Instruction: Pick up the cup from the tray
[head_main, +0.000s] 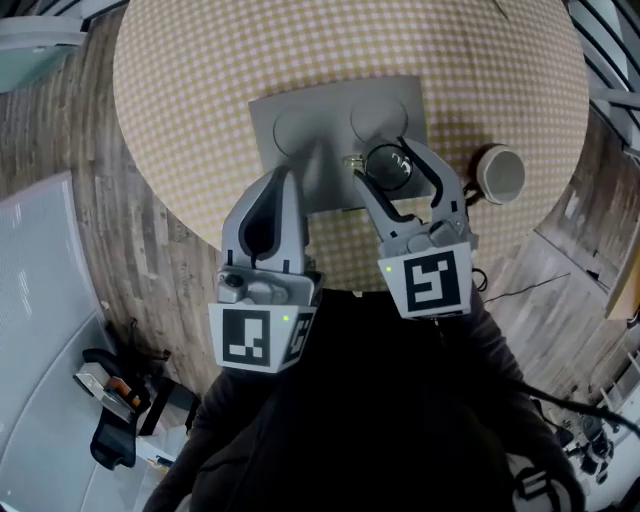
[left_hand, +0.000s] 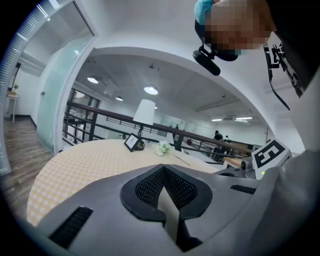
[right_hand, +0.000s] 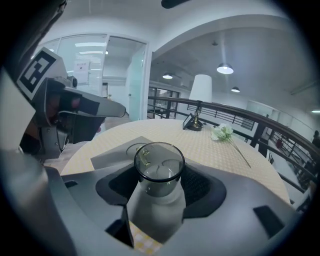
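Over the table (head_main: 190, 90), at the tray's (head_main: 300, 120) near edge, the upright cup (head_main: 390, 168) sat clamped in the right hand-held gripper (head_main: 382, 160), the left hand-held gripper (head_main: 285, 178) shut alongside.

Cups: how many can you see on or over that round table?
2. A glass cup sits between the right gripper's jaws, over the grey tray. A white cup rests on the table, right of the tray. The grippers may hide more.

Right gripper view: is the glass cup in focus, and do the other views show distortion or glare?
Right gripper view: glass cup sharp between the fingers, fisheye curving, black corners. Left gripper view: same curving, ceiling lamps glare. Head view: floor planks bow, lower part dark.
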